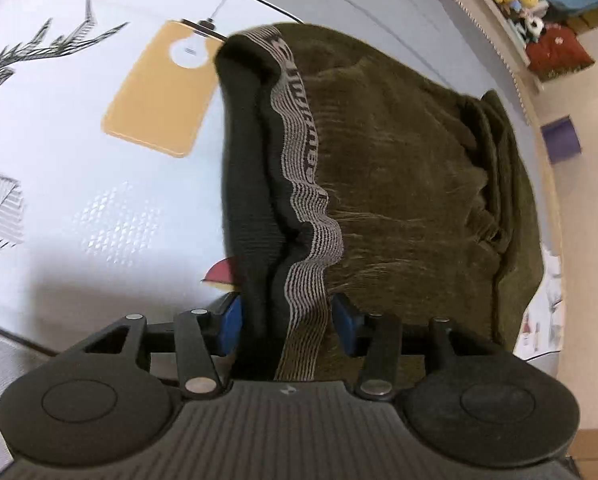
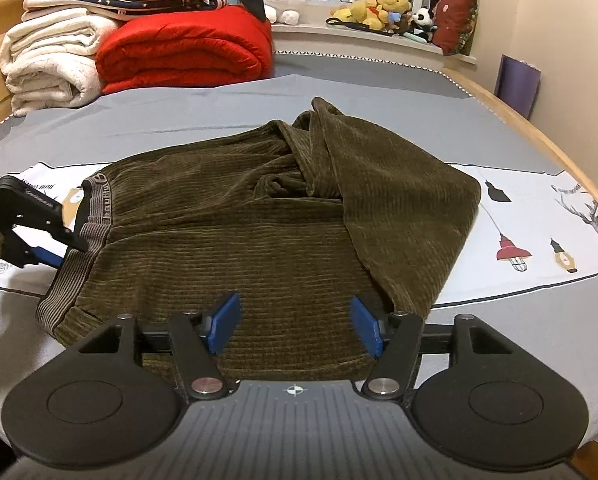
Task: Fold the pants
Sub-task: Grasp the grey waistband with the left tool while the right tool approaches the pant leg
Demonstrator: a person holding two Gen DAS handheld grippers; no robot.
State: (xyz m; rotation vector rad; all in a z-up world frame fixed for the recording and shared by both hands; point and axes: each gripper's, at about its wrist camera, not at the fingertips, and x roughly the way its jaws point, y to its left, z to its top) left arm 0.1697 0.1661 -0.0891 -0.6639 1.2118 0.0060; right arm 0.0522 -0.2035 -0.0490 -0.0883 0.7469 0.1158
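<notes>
pants (image 2: 235,232), olive corduroy, lie folded over on a printed white cloth (image 2: 539,220) spread on the grey bed (image 2: 379,80). left of the pants, the left gripper (image 2: 55,248) reaches in at the striped waistband (image 2: 95,216); in its own view the band and black lining run between the blue pads (image 1: 231,320), which look pressed against the fabric, so the gripper has closed on the waistband. at the near edge of the pants, the right gripper (image 2: 295,328) hovers with jaws spread wide, nothing between them. right of the pants, lantern and deer prints show on the cloth. behind the pants, far left, a red quilt (image 2: 187,48) and white blankets (image 2: 51,60) are stacked.
</notes>
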